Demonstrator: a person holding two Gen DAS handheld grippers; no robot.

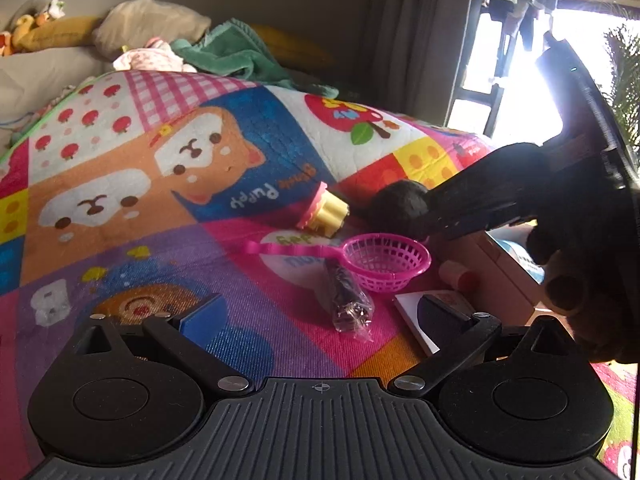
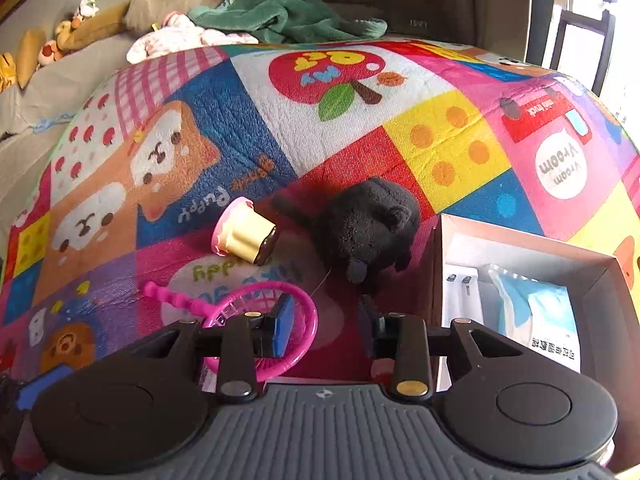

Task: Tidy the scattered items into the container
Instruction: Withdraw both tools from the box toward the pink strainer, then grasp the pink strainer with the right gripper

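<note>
On the colourful play mat (image 1: 120, 200) lie a toy cupcake (image 1: 324, 216), a pink toy strainer (image 1: 384, 260), a black plush animal (image 1: 400, 204) and a dark item in clear wrap (image 1: 348, 304). My left gripper (image 1: 320, 312) stands wide open, with the wrapped item on the mat between its fingers, untouched. My right gripper (image 2: 326, 320) has a narrow gap between its pads, and only mat shows in it. It hovers just short of the black plush (image 2: 368, 228), beside the strainer (image 2: 264, 320) and the cupcake (image 2: 244, 236). The open cardboard box (image 2: 528, 236) is at its right.
The box holds white items and a blue-white packet (image 2: 536, 312). A white card (image 1: 416, 320) lies by my left gripper's right finger. A hand (image 1: 568, 280) holds the right gripper. A green blanket (image 2: 280, 12), pillows and soft toys lie behind the mat; a bright window is at the right.
</note>
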